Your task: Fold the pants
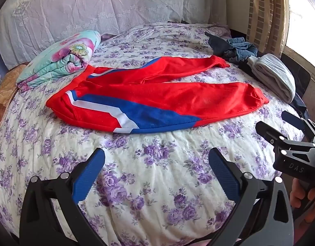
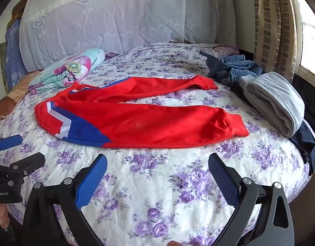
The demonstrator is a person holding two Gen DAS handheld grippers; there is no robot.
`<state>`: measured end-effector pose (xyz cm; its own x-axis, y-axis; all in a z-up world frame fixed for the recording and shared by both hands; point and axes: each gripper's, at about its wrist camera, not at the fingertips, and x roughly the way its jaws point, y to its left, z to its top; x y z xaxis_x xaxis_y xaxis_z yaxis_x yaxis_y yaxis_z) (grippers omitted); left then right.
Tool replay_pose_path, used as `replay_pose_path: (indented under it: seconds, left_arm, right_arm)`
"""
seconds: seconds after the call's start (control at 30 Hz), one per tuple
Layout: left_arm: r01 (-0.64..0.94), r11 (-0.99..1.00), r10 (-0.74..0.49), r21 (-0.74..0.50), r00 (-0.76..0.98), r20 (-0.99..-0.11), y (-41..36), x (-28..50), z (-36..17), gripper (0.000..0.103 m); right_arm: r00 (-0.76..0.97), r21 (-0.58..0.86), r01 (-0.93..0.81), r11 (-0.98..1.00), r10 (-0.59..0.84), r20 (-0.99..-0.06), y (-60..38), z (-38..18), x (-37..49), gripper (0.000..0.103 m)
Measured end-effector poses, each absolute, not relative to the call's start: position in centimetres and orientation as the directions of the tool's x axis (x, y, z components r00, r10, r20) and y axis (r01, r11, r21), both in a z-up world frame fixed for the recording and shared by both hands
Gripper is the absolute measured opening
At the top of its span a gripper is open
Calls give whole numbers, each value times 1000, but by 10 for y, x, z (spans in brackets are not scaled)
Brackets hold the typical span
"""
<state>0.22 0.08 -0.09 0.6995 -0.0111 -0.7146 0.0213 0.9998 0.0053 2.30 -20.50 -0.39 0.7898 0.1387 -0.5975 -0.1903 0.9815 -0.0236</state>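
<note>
Red pants with blue and white side stripes lie spread flat across the flowered bedspread, waistband to the left, both legs reaching right. My left gripper hovers open over the bedspread in front of the pants, nothing between its blue pads. My right gripper is open too, a little short of the near leg, with nothing in it. In the left wrist view the right gripper shows at the right edge; in the right wrist view the left gripper shows at the left edge.
A folded floral quilt lies at the back left beside the waistband. Crumpled jeans and a folded grey garment sit at the right by the leg ends. A lace-covered headboard and a curtain stand behind.
</note>
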Motion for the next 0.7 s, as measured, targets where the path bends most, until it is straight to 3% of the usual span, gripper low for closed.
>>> replay_pose_path:
  seconds: [0.7]
  left_arm:
    - [13, 1000, -7, 3, 708, -706, 2, -1, -4, 99]
  right_arm:
    - [787, -10, -196, 981, 151, -598, -202, -7, 23, 100]
